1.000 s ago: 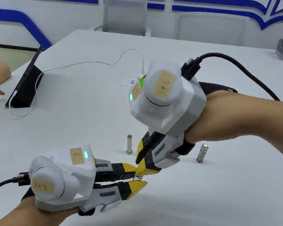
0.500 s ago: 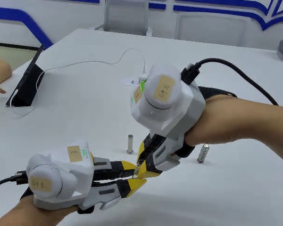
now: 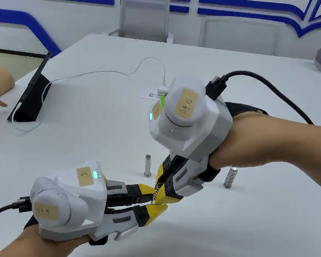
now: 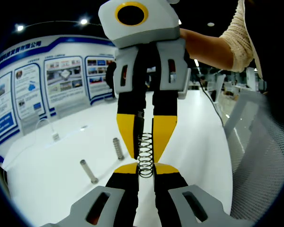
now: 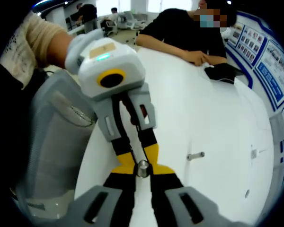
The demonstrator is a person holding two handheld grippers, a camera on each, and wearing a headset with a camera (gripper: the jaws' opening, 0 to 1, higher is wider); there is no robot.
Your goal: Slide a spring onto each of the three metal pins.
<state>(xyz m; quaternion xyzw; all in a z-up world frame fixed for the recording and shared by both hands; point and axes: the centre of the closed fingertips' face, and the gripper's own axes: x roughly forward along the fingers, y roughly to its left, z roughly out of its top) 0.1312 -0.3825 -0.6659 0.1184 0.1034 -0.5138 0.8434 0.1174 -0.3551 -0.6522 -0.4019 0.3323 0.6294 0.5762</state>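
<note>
Raised the spring (image 4: 146,158) a little over the tabletop (image 3: 96,118) at lower centre, clamped narrowly in both the right gripper (image 3: 163,188) and the left gripper (image 3: 154,201), seemingly ready for the bare pin (image 3: 147,165) just above-left.

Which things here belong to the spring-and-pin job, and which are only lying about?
For the job: held spring, bare pin, pin with a spring on.
Lying about: black tablet, white cable.

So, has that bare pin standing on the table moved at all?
No. The bare pin stands at the same spacing from the spring-covered pin as before.
</note>
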